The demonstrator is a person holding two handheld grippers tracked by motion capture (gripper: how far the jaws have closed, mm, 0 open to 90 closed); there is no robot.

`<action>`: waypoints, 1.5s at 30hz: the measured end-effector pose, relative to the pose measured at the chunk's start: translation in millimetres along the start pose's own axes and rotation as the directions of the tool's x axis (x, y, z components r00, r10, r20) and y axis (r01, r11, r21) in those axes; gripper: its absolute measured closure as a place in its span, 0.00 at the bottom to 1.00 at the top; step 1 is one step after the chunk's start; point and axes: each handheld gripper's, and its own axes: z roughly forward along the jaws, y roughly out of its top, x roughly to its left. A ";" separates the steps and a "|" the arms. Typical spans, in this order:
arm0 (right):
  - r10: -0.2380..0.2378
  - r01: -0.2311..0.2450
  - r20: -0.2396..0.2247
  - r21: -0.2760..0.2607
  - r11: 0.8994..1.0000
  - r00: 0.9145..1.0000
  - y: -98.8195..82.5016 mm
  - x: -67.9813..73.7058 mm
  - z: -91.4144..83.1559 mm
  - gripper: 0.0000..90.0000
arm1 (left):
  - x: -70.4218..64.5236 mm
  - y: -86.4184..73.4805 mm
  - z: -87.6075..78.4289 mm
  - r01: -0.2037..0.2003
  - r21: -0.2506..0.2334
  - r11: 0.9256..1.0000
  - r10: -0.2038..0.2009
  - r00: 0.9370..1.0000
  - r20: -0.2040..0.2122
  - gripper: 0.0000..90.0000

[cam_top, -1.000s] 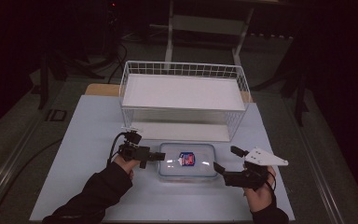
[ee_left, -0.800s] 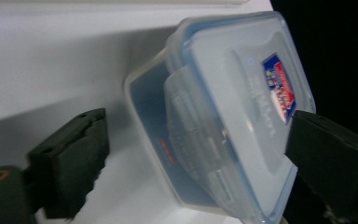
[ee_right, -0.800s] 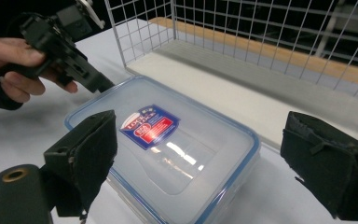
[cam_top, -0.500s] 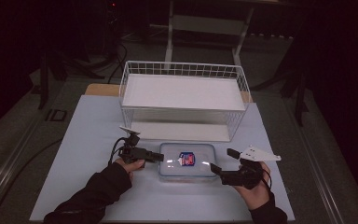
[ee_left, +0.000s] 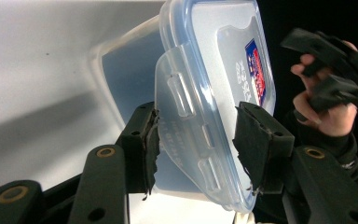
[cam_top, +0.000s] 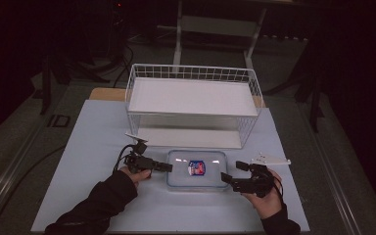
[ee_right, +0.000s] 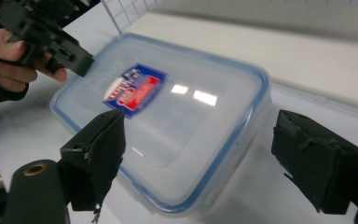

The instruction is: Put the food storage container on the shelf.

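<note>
box (cam_top: 196, 169): clear lidded box on the table (cam_top: 93, 147), just in front of the wire basket (cam_top: 194, 105) | left gripper (ee_left: 196, 140): jaws have just been closing around the box's end latch flap, one pad touching, grip uncertain | right gripper (ee_right: 198, 158): released, jaws wide astride the box's other end, just narrowing

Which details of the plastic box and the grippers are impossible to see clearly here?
- Plastic box contents: high view, too small, glare on lid.
- Label wording: right gripper view, blurred.
- Side clip: left gripper view, left gripper jaws flank it; contact unclear.
- Box's near corner: right gripper view, cut off by bottom edge.
</note>
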 end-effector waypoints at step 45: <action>0.315 -0.294 -0.214 0.125 0.947 0.925 -0.3 -26.8 12.6 0.56 | -37.2 -24.5 -19.5 -0.222 -0.111 0.969 0.210 0.971 -0.114 0.63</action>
